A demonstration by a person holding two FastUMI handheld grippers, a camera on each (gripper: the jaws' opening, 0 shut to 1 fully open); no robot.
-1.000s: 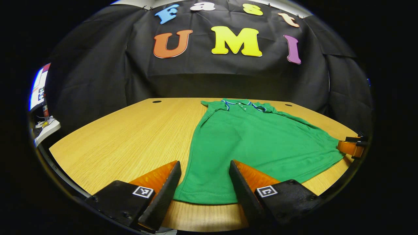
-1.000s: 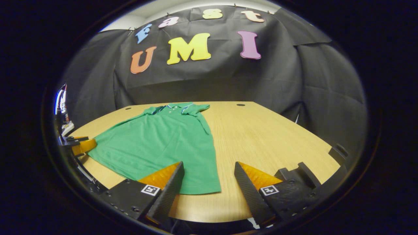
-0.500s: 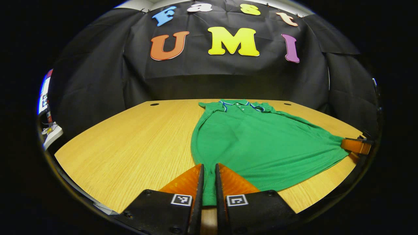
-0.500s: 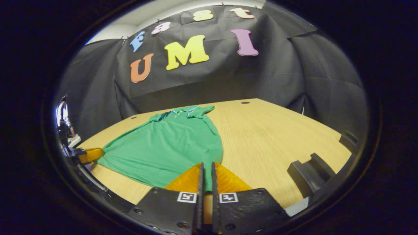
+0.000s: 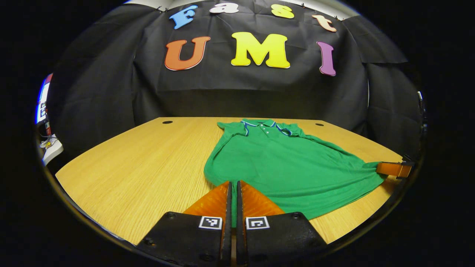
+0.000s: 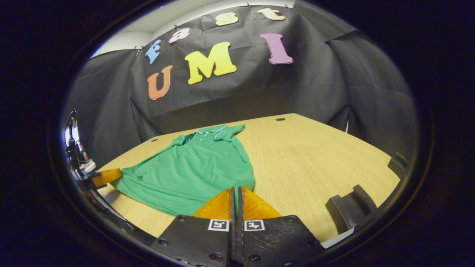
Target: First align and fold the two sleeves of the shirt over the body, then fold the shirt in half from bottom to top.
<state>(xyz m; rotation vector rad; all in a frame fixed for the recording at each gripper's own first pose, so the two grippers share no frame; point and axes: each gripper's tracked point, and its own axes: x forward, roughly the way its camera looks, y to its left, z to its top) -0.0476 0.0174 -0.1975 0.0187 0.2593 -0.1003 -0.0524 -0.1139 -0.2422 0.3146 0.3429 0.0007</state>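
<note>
Both of my grippers are now clamping the bottom hem of the green shirt; a second ago their fingers were standing wide apart over that hem, so the grab is freshly done. The left gripper is pinching the hem's left corner with its fingers nearly together on a thin strip of cloth, and the right gripper is doing the same at the other corner. In the left gripper view I'm also seeing that right gripper at the far right edge, touching the hem. The hem is bunching and drawing in toward the collar, so I'm reading this as the bottom-to-top fold starting. The shirt is lying flat on the wooden table, long axis running away from me, collar pointing at the back wall, hem nearest me.
</note>
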